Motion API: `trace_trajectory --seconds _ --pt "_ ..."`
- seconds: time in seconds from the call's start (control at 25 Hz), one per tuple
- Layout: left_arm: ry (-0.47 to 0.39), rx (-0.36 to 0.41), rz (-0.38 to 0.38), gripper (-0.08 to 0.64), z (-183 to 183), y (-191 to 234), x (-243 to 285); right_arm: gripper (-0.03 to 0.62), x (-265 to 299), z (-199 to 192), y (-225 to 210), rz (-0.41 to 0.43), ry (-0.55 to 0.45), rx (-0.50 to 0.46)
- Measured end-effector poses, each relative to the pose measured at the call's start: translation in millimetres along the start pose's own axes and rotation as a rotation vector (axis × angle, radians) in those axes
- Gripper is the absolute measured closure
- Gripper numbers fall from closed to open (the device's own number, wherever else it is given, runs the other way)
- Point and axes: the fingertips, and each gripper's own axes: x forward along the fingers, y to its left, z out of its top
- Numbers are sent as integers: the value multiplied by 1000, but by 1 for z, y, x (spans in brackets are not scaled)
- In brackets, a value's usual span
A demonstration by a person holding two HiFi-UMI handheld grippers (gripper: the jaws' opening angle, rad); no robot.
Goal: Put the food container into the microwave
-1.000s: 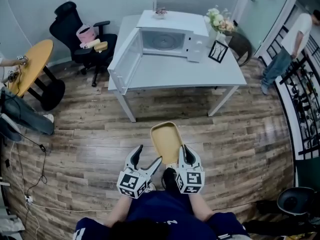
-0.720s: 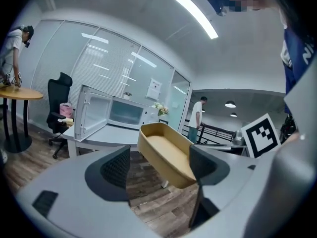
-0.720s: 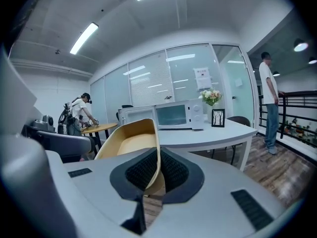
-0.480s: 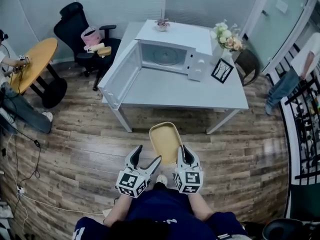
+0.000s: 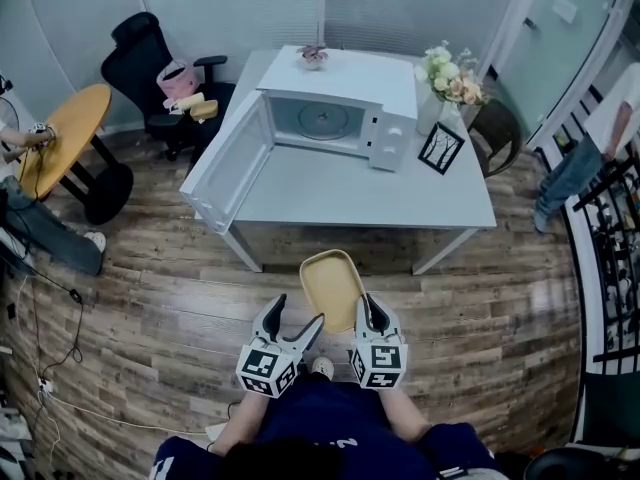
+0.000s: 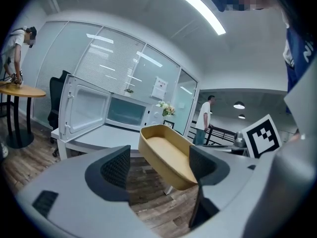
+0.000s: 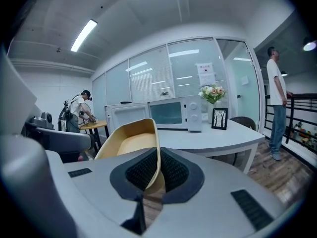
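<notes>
Tub: we hold the yellow food container [image 5: 333, 288] out in front of us over the wood floor [image 5: 150, 298], well apart from the microwave [image 5: 335, 118]. It looks empty.
Right gripper [image 5: 368, 305]: jaws pinched on the tub's near rim wall. It's the only firm hold we can see.
Left gripper [image 5: 297, 314]: jaws spread wide, clamped on nothing. The tub's side sits just ahead of them; can't tell if the inner finger touches it.
Microwave: on the white table [image 5: 400, 188], door [image 5: 228, 163] swung fully open toward us, cavity w/ glass plate showing.
Risk 1, sag/twist: one pinch at one end, most of the tub sticking out past it. We judge it could pivot in the pads or slip, esp. if we speed up.
Risk 2, door: it overhangs the table edge on our left. Coming in too far left could clip the tub or left gripper on it.
Risk 3, cavity mouth: a tilted tub could catch the opening's lower lip or frame; we'd level it first.
Risk 4, clutter: flower vase [image 5: 445, 73] and picture frame [image 5: 438, 148] stand just right of the microwave, so a wide right elbow could knock them.
Risk 5, release: letting go before the tub rests on the plate could drop it.
</notes>
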Motion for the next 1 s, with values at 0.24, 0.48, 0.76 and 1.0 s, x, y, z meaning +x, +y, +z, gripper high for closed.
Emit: trace_trajectory --seconds 0.24,0.48,0.76,1.0 --pt "12 11 -31 190 2 15 22 560 21 5 -7 -29 -16 21" --pt "16 23 -90 190 20 42 68 560 59 17 -26 -103 -15 52" --pt "18 35 -153 190 56 94 123 560 128 51 -35 -173 -28 65" --pt "31 50 -208 196 80 135 163 558 176 66 -31 -225 -16 82"
